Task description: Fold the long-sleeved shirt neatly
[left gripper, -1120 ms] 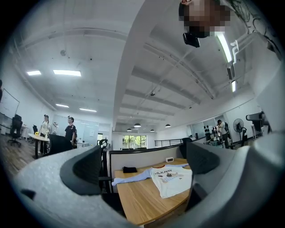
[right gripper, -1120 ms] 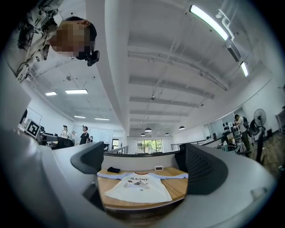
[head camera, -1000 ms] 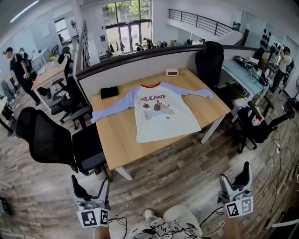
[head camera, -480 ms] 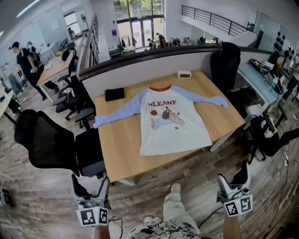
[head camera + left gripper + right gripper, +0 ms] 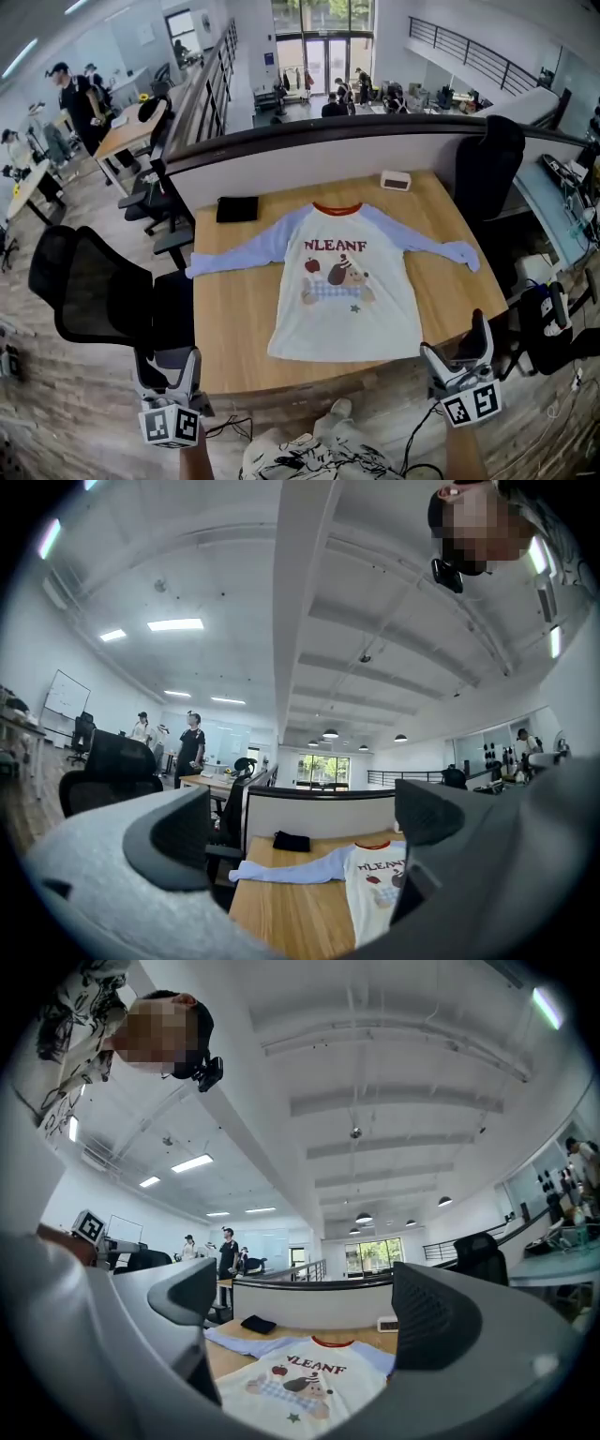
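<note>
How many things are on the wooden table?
3: the shirt spread flat across the middle, a black pouch near the far left corner, and a small white box at the far edge.

In the left gripper view, the shirt (image 5: 372, 885) on the desk (image 5: 281, 919) is half gone behind the left gripper's (image 5: 305, 829) own jaw. At the desk's far edge, the white box (image 5: 396, 180) and the flat black thing (image 5: 237, 208) are too small to identify. The person's forearms (image 5: 461, 461) run off the head view's bottom edge.
</note>
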{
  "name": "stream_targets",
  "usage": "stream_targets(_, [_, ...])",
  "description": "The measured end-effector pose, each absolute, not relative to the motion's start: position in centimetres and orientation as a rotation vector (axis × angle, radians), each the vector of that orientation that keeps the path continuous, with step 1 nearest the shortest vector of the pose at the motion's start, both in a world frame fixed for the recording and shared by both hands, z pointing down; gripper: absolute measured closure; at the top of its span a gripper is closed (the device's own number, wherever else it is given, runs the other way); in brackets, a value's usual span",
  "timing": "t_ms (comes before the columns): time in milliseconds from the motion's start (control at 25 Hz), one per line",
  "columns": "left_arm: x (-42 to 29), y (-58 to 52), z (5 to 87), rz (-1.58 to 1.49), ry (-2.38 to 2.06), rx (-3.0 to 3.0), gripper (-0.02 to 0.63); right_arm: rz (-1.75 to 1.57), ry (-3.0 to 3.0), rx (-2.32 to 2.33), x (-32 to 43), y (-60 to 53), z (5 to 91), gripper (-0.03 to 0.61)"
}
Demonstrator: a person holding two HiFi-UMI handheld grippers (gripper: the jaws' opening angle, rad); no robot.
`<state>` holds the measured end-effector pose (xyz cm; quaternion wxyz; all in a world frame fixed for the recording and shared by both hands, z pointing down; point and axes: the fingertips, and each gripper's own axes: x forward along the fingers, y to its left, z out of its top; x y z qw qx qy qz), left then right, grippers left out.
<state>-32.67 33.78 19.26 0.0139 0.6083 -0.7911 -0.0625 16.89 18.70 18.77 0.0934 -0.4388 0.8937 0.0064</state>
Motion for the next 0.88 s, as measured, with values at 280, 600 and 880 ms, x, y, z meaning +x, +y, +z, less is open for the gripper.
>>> stream_targets(280, [-34.8,29.7,20.6,-0.077,-2.487,1.848,0.012,0.027,2.84,-1.058,10.0,10.2,21.0,-0.002])
stream_targets(600, [-43.3,23.3,25.5,-0.184,-2.374,1.741,0.014,0.052,3.076,-0.813,-1.5,2.6,25.0,-0.002])
stream_targets(880, [-53.8,16.3,35.6,-0.313,-2.152,1.607,0.039,-0.016,3.344,-0.593,-13.1,-4.7,33.7,0.0])
